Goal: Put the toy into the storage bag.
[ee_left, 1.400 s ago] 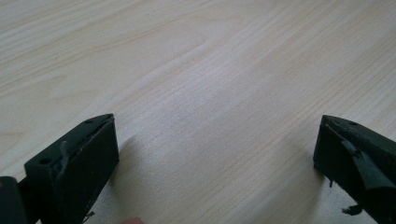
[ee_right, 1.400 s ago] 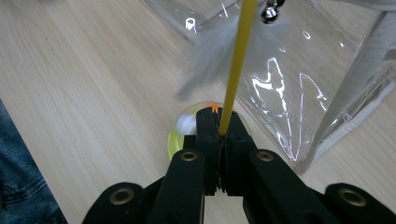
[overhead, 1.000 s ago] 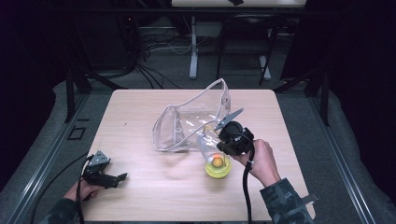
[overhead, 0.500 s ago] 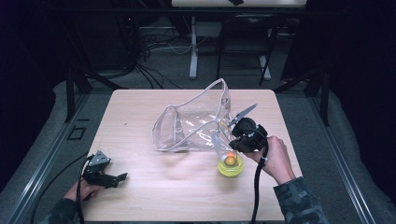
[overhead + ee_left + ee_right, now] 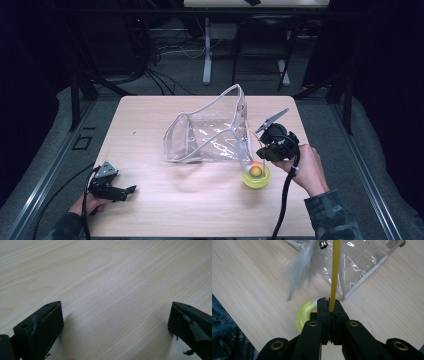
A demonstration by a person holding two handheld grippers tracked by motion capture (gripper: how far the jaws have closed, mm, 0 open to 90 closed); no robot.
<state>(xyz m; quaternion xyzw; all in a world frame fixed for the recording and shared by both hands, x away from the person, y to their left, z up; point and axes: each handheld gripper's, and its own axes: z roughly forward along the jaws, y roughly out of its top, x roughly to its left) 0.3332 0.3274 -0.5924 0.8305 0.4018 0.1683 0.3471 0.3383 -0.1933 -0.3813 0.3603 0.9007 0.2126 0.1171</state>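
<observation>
From the high view, the right tool (image 5: 260, 150) sits at the right side of the desk (image 5: 150, 125), pinching the thin yellow wand (image 5: 248, 145) of a cat toy whose round yellow base (image 5: 256, 176) rests on the desk just in front of it. The clear plastic pouch (image 5: 210, 135) lies directly to the left of that tool, its open, white-edged mouth facing right, so the wand's tip already stands at the opening. The left tool (image 5: 131, 190) rests near the desk's front-left corner, well apart from both pouch and toy; the right hand is plainly the nearer one.

In the left gripper view, the two black jaws stand wide with bare desk (image 5: 112, 290) between them, holding nothing.

In the right gripper view, the right tool (image 5: 329, 305) is closed tight on the yellow wand (image 5: 335, 272), which runs straight ahead along the jaws' line toward the pouch (image 5: 362, 262). A white feather (image 5: 304, 267) and a small bell (image 5: 323, 244) hang just left of the wand, and the yellow base (image 5: 305, 313) shows below-left. Carrying the toy forward along the wand's axis would likely take it into the pouch's mouth.
</observation>
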